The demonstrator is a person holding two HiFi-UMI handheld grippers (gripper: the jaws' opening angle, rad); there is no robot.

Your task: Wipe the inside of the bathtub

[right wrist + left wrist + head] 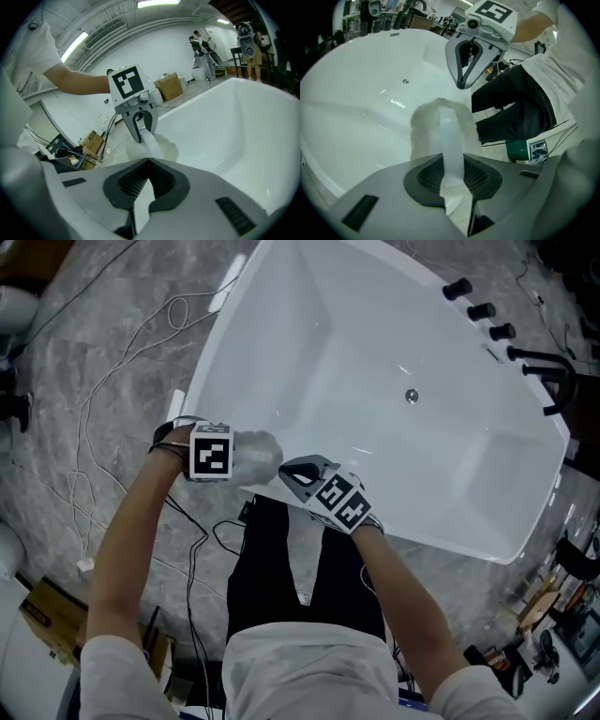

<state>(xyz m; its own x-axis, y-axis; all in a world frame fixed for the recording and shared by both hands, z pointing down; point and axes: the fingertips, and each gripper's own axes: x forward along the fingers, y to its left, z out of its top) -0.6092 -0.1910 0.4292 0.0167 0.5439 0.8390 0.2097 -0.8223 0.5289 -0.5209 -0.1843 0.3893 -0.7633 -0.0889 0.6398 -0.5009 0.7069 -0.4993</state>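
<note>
Here, one white corner bathtub [309, 343] sits with a single drain [411, 396] in its floor, and three black knobs [481, 310] and one black spout [553, 381] along its far rim. At the near rim hangs one fluffy white wiping pad [258, 456], whose strap [451, 136] the left gripper [453, 164] pinches tight. The right gripper [292, 474], just beside the pad, has its jaws pressed together on nothing.
</note>
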